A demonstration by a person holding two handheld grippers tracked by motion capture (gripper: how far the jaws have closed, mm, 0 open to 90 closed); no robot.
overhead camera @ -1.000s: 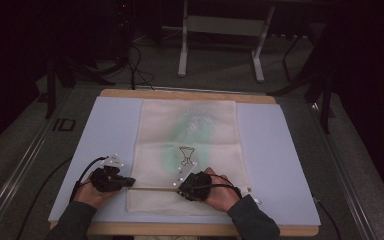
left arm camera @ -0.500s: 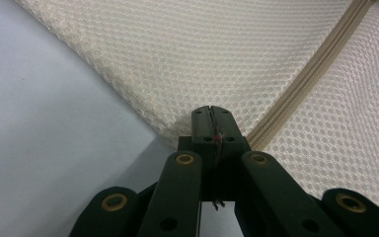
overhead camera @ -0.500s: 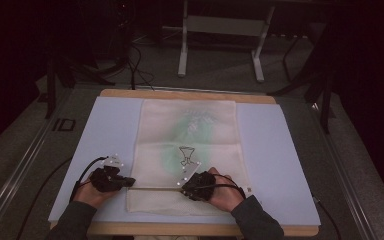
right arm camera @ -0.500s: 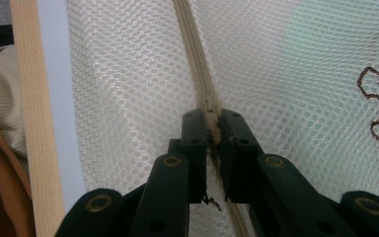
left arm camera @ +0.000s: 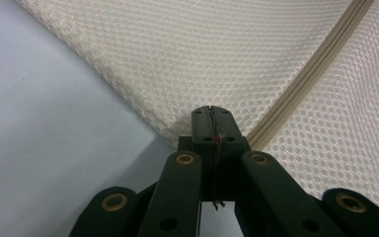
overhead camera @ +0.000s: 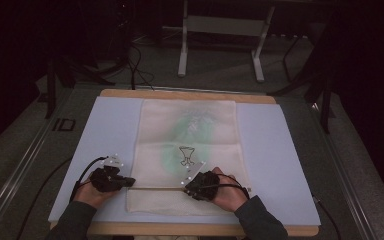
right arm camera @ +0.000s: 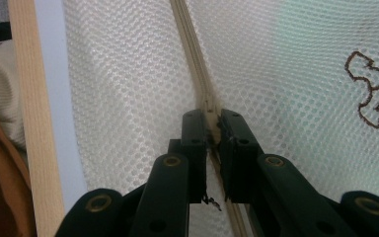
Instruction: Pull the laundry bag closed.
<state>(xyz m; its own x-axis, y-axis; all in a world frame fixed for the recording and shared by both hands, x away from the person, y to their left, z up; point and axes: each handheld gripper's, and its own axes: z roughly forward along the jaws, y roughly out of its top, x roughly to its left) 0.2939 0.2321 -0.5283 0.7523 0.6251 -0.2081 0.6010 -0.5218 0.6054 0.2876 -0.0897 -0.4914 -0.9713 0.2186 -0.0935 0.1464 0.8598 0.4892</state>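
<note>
1. Left tongs [overhead camera: 128, 182] are clenched on the near-left edge of the mesh bag [overhead camera: 187, 145], at the end of its zipper [overhead camera: 155, 188].
2. Right tongs [overhead camera: 189, 187] pinch the zipper itself, jaws nearly together, right of the left tongs.
3. Bag lies flat mid-desk on a pale mat [overhead camera: 280, 150], green item inside.
4. Desk [overhead camera: 190, 94] shows a wooden rim at the far edge.
</note>
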